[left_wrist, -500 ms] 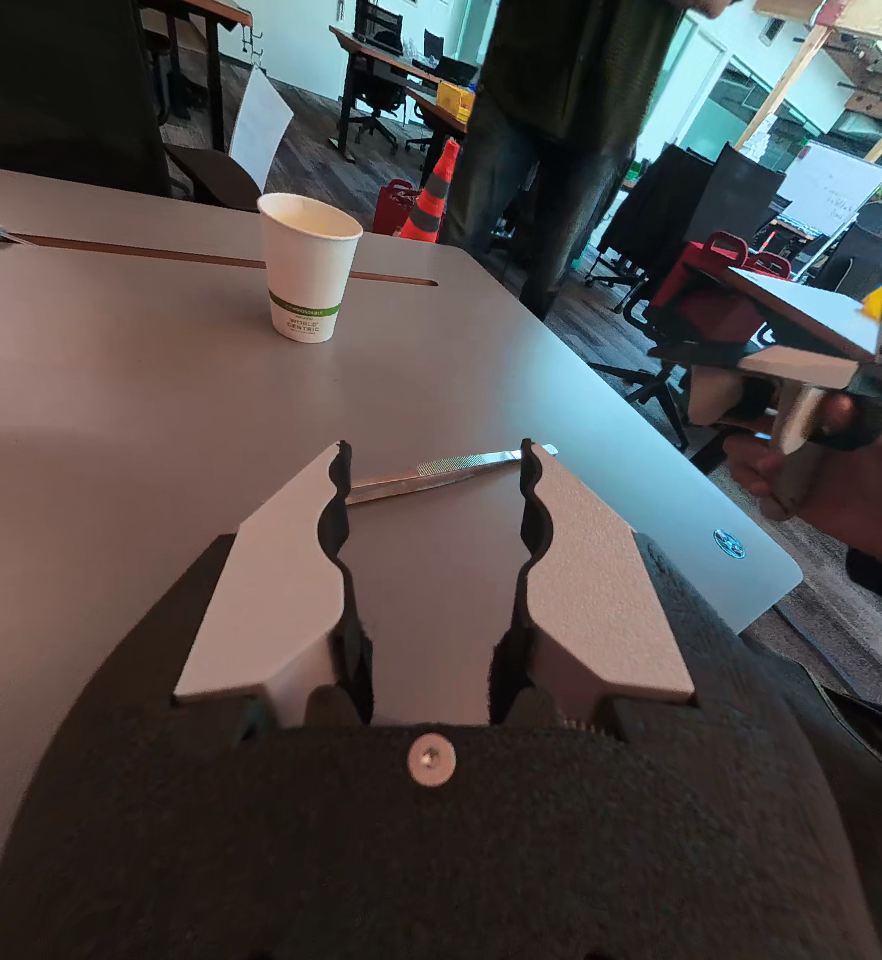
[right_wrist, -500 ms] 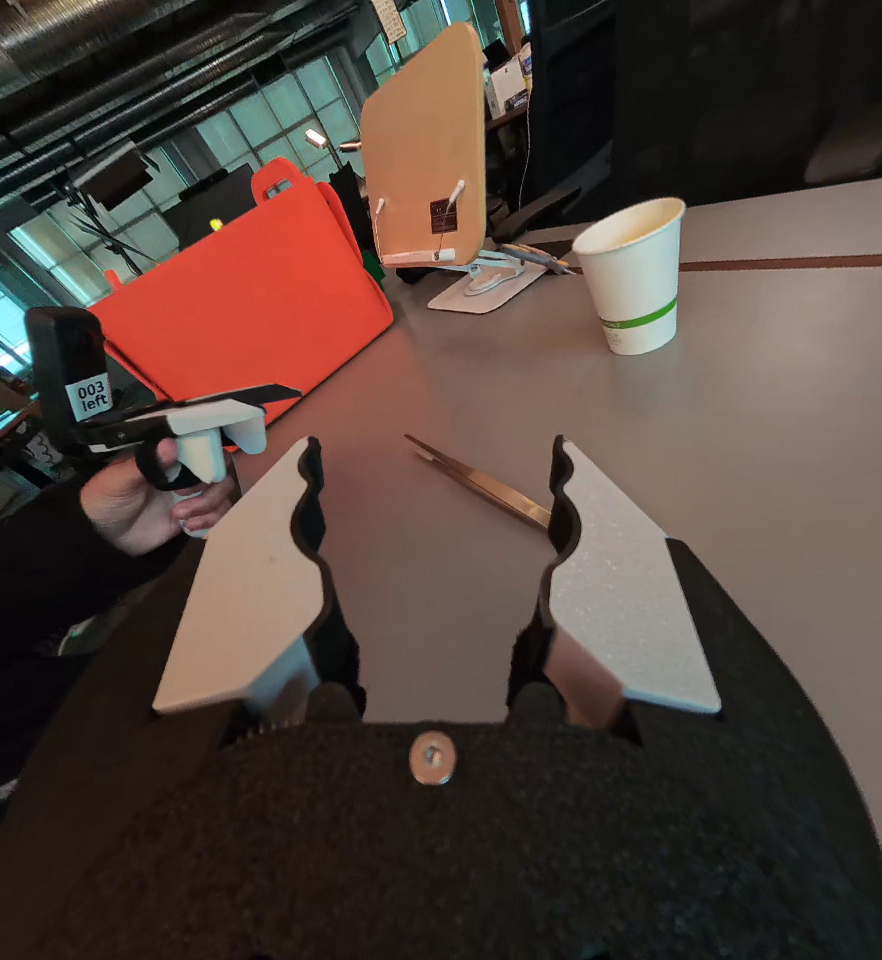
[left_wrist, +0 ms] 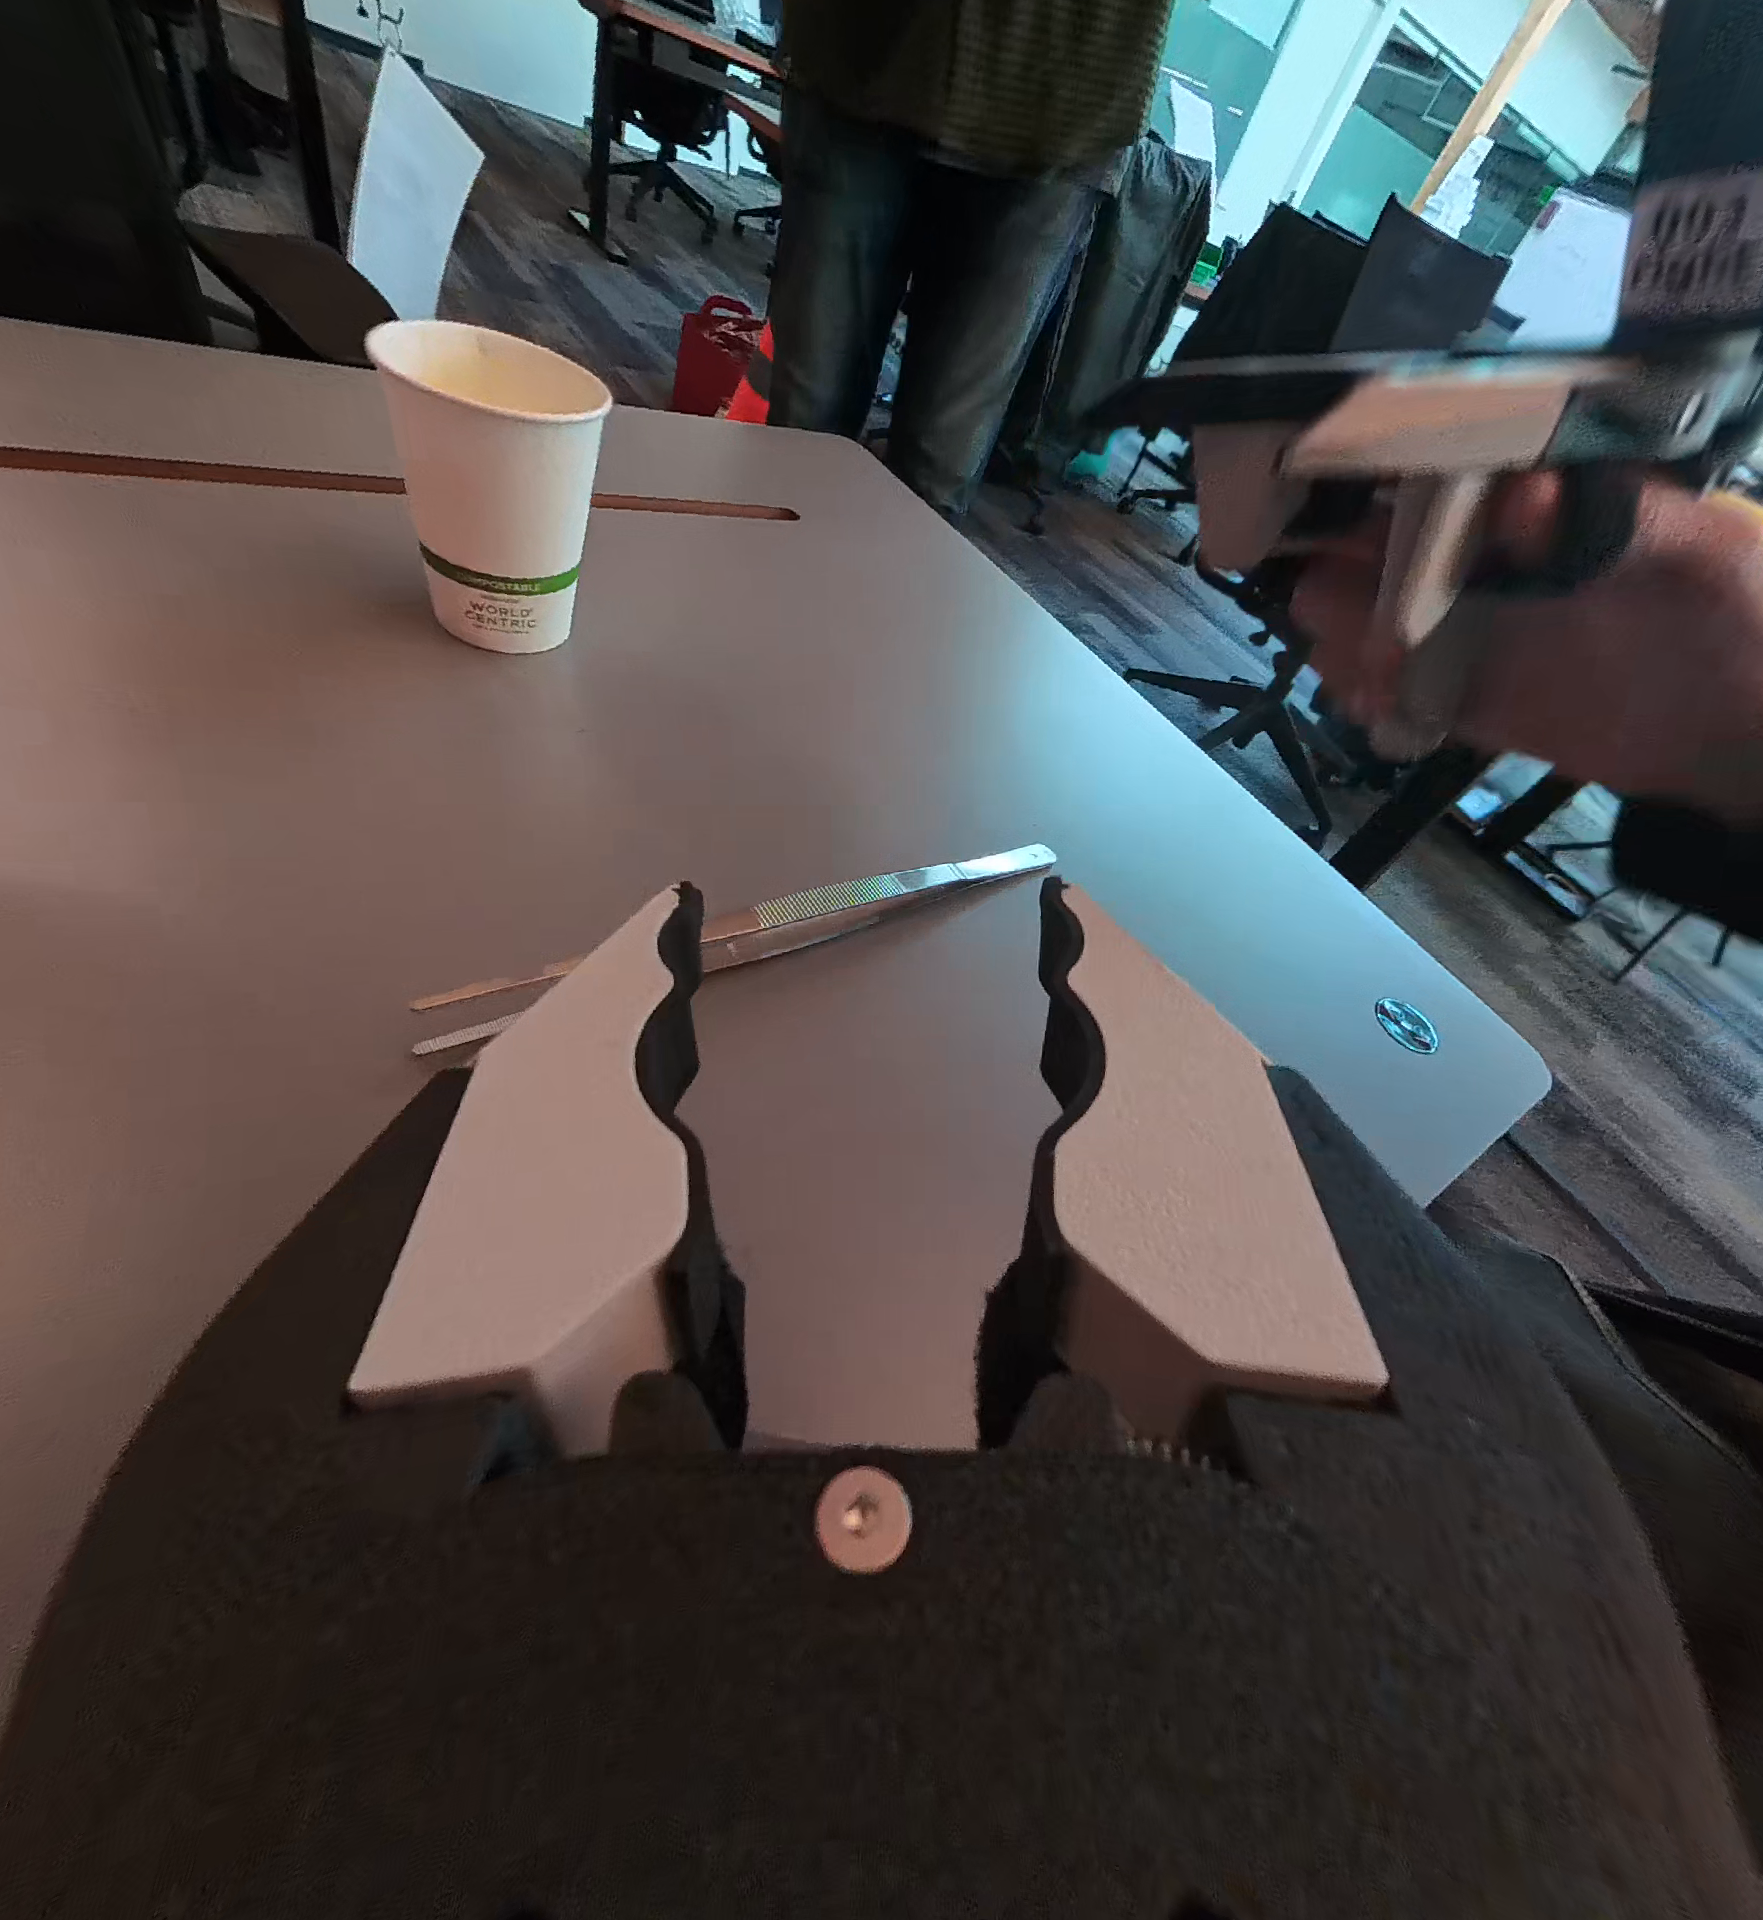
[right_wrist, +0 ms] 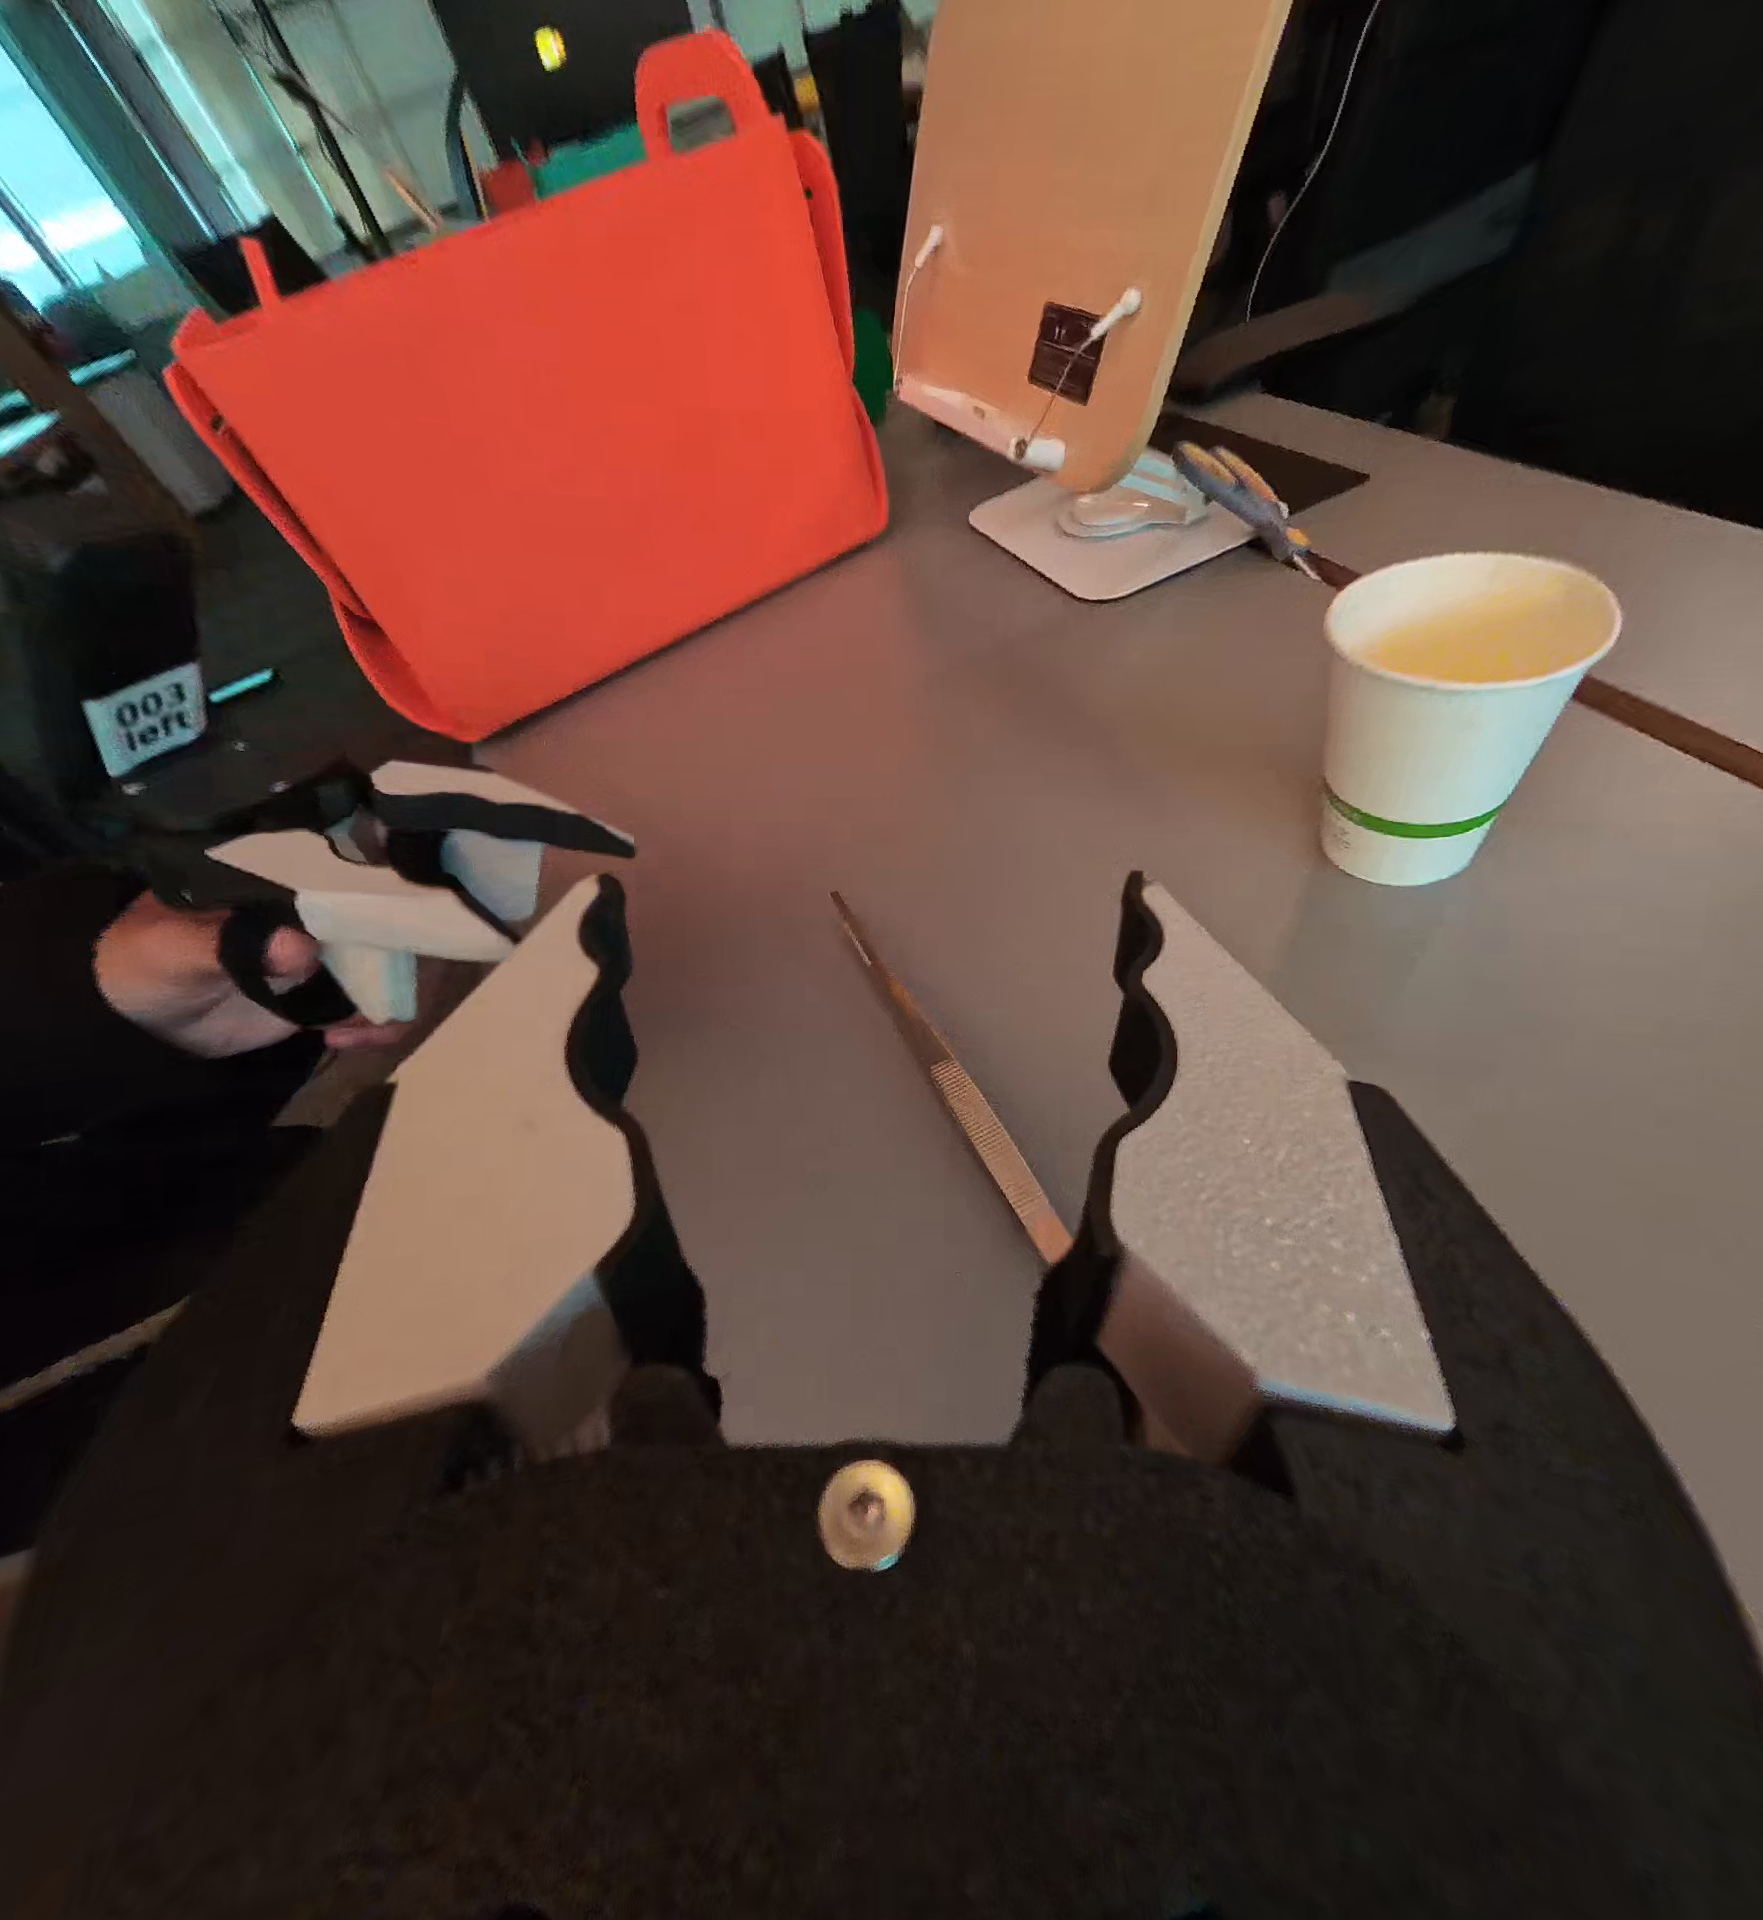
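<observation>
Since half a second ago both tools have closed in on the slim, polished steel tweezers (left_wrist: 856,914) lying flat on the smooth grey surface (left_wrist: 233,831). In the right wrist view the tweezers (right_wrist: 944,1081) now run between the fingers of the right hand-held gripper (right_wrist: 866,904), where earlier they lay ahead of its tips; their near end slips out of sight under the inner edge of its right finger. In the left wrist view the left hand-held gripper (left_wrist: 864,894) has shifted right along them, so the two thin prongs now poke out past its left finger. No job is stated, so this reads only as both tools converging on the tweezers.

Both hand-held grippers stand wide open and hold nothing. The right one hangs over the tweezers; whether it touches them I cannot tell. The left one sits just short of them.

The fingers are pale, grainy, wedge-shaped plastic with wavy black foam-like pads, set in a black felt-textured body. The tweezers have a finely ribbed grip band midway and taper to a narrow joined end. A white paper cup with a green band (left_wrist: 492,488) stands upright well beyond them, seemingly empty. Farther off sit an orange felt-like bag (right_wrist: 565,447) and a tan wooden panel on a white stand (right_wrist: 1064,208).
</observation>
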Motion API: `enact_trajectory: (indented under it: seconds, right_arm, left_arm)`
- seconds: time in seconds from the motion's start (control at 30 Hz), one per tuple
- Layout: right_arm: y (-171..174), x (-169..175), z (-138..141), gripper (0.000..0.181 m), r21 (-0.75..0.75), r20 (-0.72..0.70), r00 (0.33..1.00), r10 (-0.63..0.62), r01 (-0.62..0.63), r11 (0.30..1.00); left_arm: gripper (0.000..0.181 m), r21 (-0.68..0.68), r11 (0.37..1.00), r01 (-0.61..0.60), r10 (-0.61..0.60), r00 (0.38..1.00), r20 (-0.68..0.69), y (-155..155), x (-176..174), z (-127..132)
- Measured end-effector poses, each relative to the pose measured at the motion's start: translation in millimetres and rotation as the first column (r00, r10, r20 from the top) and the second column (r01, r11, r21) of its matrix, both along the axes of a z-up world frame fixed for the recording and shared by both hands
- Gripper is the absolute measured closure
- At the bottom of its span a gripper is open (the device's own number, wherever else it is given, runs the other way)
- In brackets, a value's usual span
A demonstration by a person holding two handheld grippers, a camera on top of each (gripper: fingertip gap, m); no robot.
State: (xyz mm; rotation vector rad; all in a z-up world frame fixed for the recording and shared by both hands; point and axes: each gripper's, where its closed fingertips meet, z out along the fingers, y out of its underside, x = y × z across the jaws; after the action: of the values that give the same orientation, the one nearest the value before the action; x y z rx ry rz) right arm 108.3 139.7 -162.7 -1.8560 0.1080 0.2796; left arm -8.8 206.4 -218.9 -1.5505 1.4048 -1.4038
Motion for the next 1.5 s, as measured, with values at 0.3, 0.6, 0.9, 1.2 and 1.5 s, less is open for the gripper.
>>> enact_trajectory:
  seconds: [0.3,0.6,0.9,1.2,1.5]
  right_arm:
    - [-25.6,-6.6,135.1,0.090,0.014,0.171,0.985,0.016,-0.019,1.000]
    - [-62.4,-38.5,106.9,0.087,0.198,0.062,0.996,-0.066,0.053,0.979]
    - [-76.1,-56.0,-33.6,0.086,0.133,-0.248,0.956,-0.159,0.196,0.971]
    - [-76.3,-47.2,-57.9,0.091,0.055,-0.117,0.976,-0.184,0.191,0.980]
    - [-63.3,-10.2,-91.3,0.091,-0.024,-0.078,0.969,-0.236,0.234,0.972]
  left_arm:
    - [0.116,0.113,0.994,0.001,0.000,1.000,0.000,-3.4,0.7,0.2]
    - [0.116,0.165,0.986,0.000,-0.002,1.000,0.015,-7.0,6.8,1.8]
    - [0.095,0.284,0.958,-0.047,0.031,0.998,0.061,46.4,117.9,2.8]
    - [0.075,0.269,0.959,0.088,-0.071,0.995,-0.072,99.3,260.8,-58.9]
    - [0.102,0.299,0.952,0.064,-0.063,0.998,-0.013,118.8,314.8,-75.0]
